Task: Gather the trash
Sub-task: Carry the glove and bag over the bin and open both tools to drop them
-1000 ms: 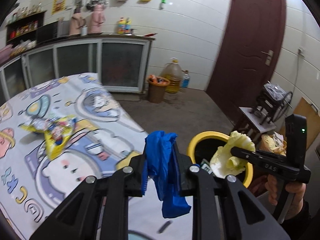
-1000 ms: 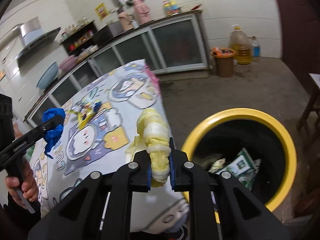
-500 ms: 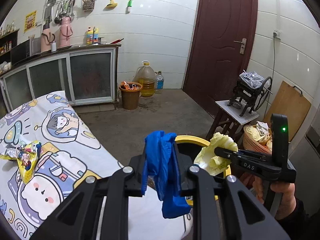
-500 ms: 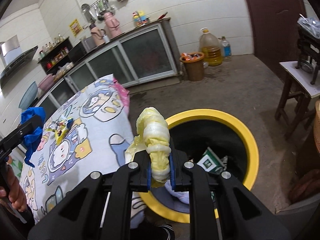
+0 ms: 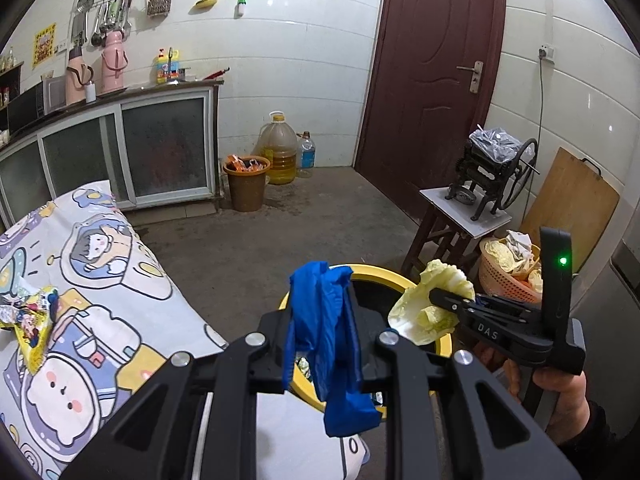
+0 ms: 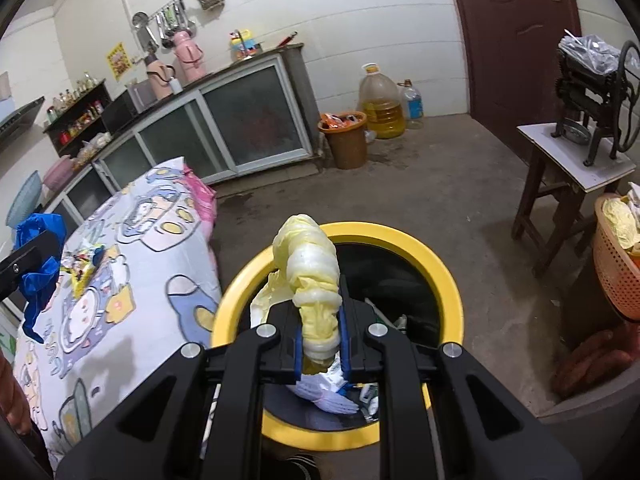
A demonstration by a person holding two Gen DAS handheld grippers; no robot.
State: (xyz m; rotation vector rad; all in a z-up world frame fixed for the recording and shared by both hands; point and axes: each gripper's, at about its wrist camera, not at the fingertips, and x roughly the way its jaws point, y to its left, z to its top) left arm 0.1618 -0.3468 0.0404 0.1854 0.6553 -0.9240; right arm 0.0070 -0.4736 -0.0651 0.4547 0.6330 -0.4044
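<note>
My left gripper [image 5: 322, 332] is shut on a crumpled blue glove [image 5: 326, 344] that hangs down past its fingers. It hovers at the near rim of a yellow-rimmed black trash bin [image 5: 380, 274]. My right gripper [image 6: 320, 340] is shut on a pale yellow cabbage leaf [image 6: 310, 272], held over the open trash bin [image 6: 440, 272], which has wrappers and white paper inside. In the left wrist view the right gripper [image 5: 434, 296] with the cabbage leaf [image 5: 436, 304] sits over the bin's right side. A yellow snack wrapper [image 5: 30, 322] lies on the cartoon tablecloth [image 5: 100, 288].
A brown bucket [image 5: 246, 182], an oil jug [image 5: 280, 148] and a bottle stand by the far wall. A stool with a hand-crank machine [image 5: 492, 172], an orange basket [image 5: 508, 272] of leaves and a wooden board are on the right. A person's hand [image 5: 560, 400] holds the right gripper.
Both grippers swung to the right, away from the table and toward the bin. The cabbage leaf now hangs over the bin's opening, and the blue glove is at its rim.
</note>
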